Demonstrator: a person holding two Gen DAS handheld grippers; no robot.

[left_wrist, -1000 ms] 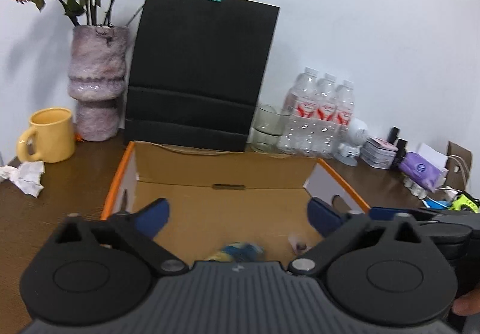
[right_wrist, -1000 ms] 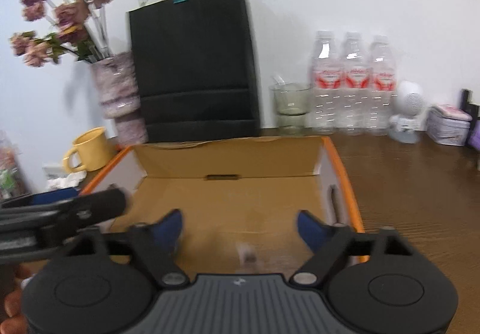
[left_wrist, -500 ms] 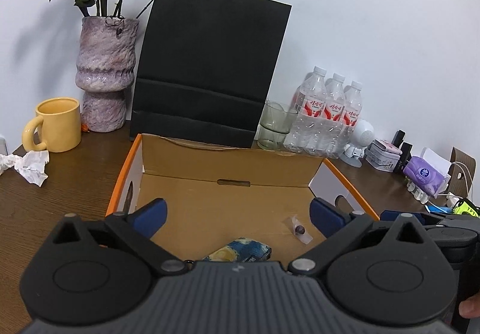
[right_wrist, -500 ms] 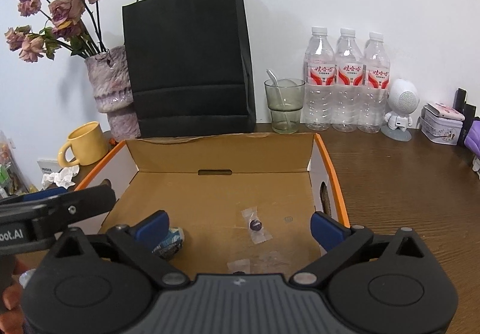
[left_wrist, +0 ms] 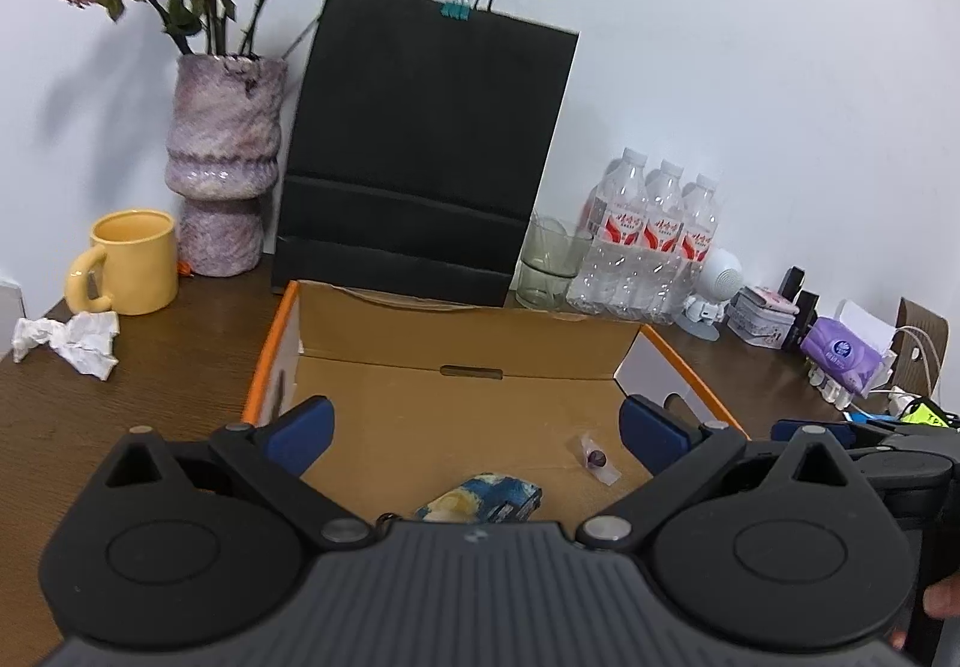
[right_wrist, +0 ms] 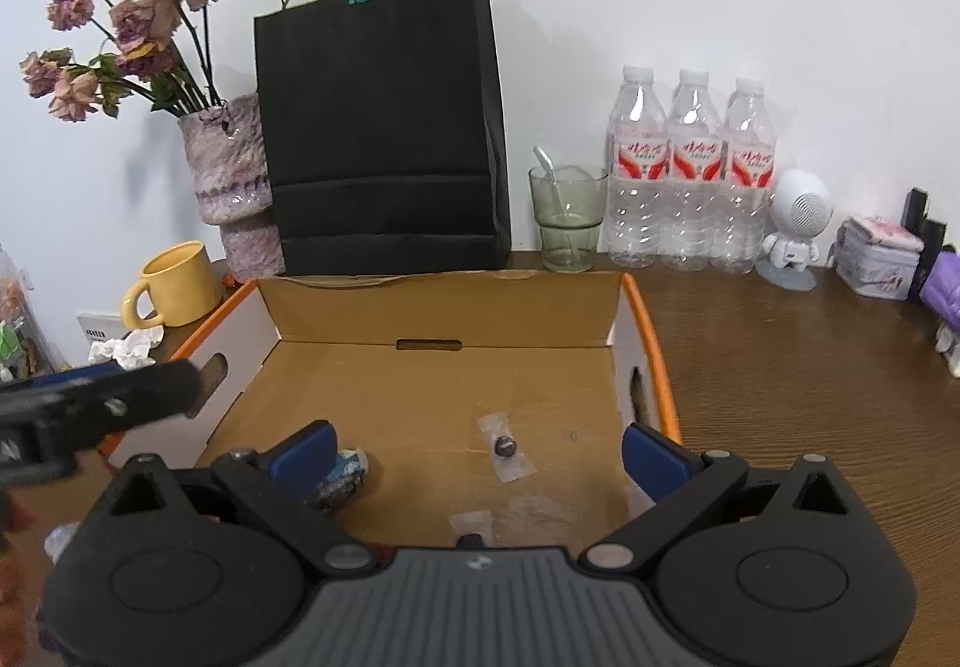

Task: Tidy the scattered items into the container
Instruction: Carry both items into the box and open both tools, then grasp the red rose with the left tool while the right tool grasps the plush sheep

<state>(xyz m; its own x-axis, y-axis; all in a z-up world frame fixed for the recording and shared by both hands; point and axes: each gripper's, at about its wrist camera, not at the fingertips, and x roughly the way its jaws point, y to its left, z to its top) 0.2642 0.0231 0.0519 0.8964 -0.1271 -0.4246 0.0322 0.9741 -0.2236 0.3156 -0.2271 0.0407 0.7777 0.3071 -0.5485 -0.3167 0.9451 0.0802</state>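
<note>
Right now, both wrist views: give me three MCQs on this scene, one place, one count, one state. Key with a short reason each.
1. Where does the wrapped candy lie?
A. on the cardboard box floor
B. in the yellow mug
C. on the table beside the bottles

2. How many water bottles stand by the wall?
A. two
B. three
C. five

3. How does the right gripper stand?
A. shut on the candy
B. shut on nothing
C. open, holding nothing

Key: 1 A, the candy rests on the brown floor inside the box. 2 B, three red-labelled bottles side by side. 3 C, its blue pads are spread wide apart, nothing pinched.
</note>
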